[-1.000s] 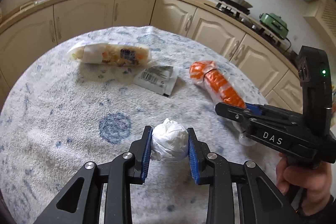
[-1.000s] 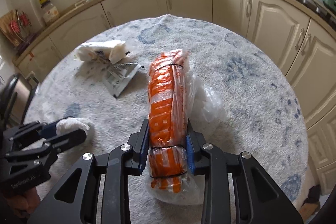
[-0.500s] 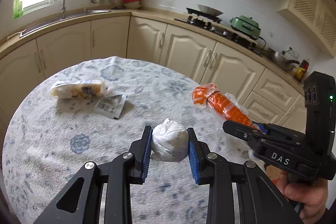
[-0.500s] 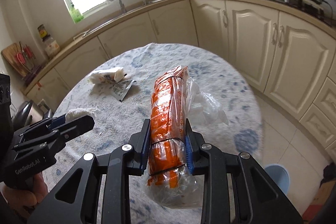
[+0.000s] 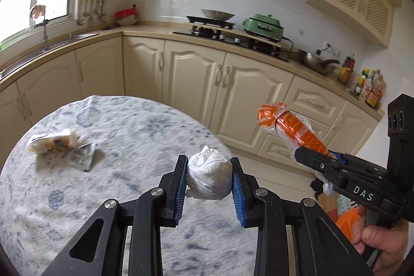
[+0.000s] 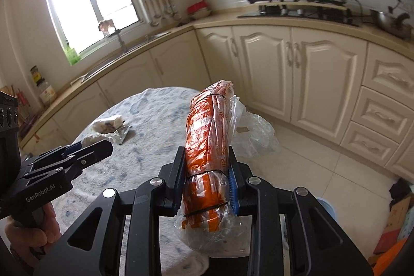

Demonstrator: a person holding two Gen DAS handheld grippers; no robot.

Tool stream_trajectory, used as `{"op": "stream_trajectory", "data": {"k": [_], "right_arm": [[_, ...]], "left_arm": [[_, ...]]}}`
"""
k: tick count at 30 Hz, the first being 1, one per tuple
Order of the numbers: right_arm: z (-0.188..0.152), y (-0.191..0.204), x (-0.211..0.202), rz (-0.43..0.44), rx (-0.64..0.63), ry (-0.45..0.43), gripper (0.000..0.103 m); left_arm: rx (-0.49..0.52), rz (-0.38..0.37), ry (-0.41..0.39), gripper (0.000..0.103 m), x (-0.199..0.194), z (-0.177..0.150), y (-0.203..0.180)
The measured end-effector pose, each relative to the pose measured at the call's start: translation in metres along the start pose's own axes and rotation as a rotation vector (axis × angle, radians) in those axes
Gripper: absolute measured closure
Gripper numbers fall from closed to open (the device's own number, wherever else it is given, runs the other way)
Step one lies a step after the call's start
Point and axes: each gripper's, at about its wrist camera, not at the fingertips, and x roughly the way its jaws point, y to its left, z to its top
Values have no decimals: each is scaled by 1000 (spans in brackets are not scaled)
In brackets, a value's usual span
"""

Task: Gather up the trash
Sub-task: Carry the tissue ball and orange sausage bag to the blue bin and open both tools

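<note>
- My left gripper point(image 5: 209, 181) is clamped on a crumpled white tissue ball point(image 5: 209, 179), mid-frame in the left wrist view, carried above the round table point(image 5: 124, 126).
- My right gripper point(image 6: 207, 183) is pinched narrow around an orange plastic-wrapped roll point(image 6: 207, 146), centre frame, clear of the table.
- I should keep both squeezes steady; the roll's loose clear film point(image 6: 254, 133) could snag.
- Two wrappers point(image 5: 60, 148) lie at the table's left; I'd fetch them afterwards.
- The bin isn't clearly visible, so I'd carry slowly until I spot it.

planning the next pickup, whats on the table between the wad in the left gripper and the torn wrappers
Nothing: in the left wrist view, bare tablecloth separates the white wad from the wrappers.
</note>
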Motion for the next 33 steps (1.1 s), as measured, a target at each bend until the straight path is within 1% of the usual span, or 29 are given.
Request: {"op": "stream_trajectory", "data": {"k": [6, 11, 15, 22, 26, 30, 33], "right_arm": [[-5, -50, -30, -89, 66, -36, 75], [-12, -93, -44, -154, 127, -46, 75], [-23, -133, -47, -198, 196, -40, 75], [-46, -194, -34, -245, 304, 3, 75], [-61, -221, -20, -261, 352, 36, 75], [-72, -246, -4, -266, 392, 69, 75], [-81, -265, 8, -264, 430, 91, 73]], "left_arm": [[58, -73, 31, 75, 37, 11, -55], [107, -139, 84, 75, 81, 17, -102], [133, -173, 143, 75, 124, 20, -132], [152, -225, 271, 75, 209, 17, -180], [162, -233, 338, 75, 257, 16, -202], [177, -235, 393, 75, 309, 24, -216], [197, -222, 436, 71, 351, 28, -226]]}}
